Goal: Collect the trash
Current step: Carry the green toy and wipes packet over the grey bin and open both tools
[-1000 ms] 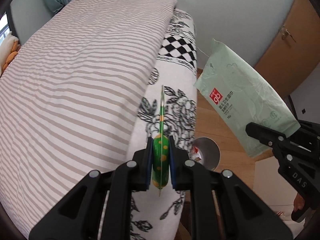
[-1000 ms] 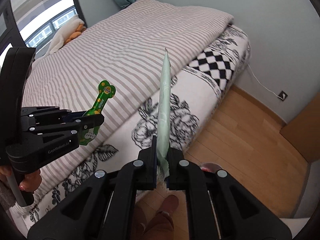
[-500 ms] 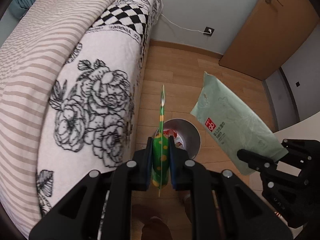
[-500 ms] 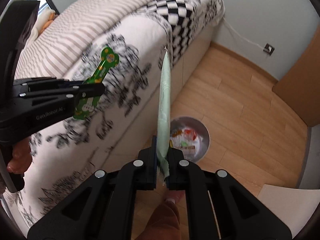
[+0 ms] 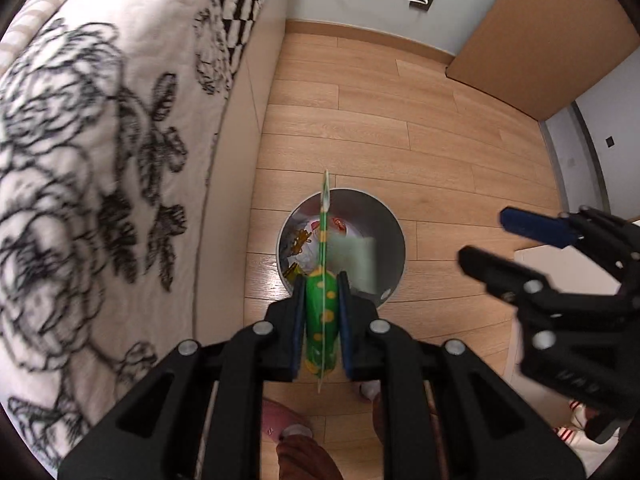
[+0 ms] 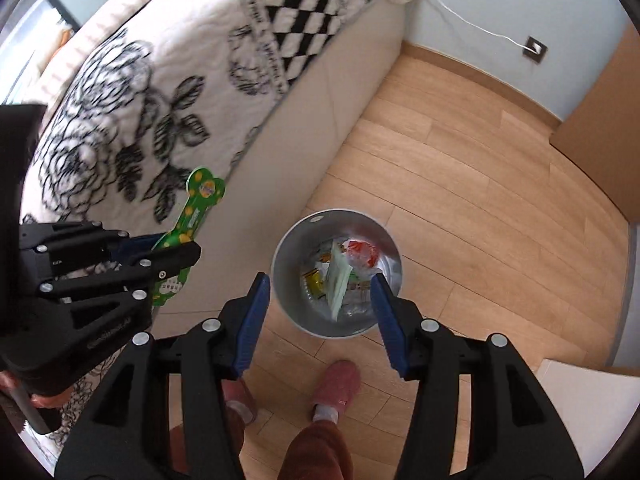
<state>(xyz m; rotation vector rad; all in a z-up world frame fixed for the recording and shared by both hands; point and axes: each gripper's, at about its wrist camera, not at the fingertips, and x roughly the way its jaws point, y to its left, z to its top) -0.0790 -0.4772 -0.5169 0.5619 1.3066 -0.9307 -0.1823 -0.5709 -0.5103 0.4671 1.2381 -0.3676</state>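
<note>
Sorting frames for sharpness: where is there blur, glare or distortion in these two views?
Left wrist view: the bedspread is smeared by motion, the pale green packet in the bin blurs, and the floor glares beside the bin. Right wrist view: bedspread blurred, bin contents sharper; fisheye bends both.

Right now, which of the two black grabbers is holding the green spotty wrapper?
The left gripper: its jaws pinch the green spotted wrapper. The right gripper is open and empty above the metal bin.

Both wrist cams steeply down, above metal bin (image 5: pixel 394 256) (image 6: pixel 286 252) w/ bed edge (image 5: pixel 224 200) (image 6: pixel 320 92) shared, left.
</note>
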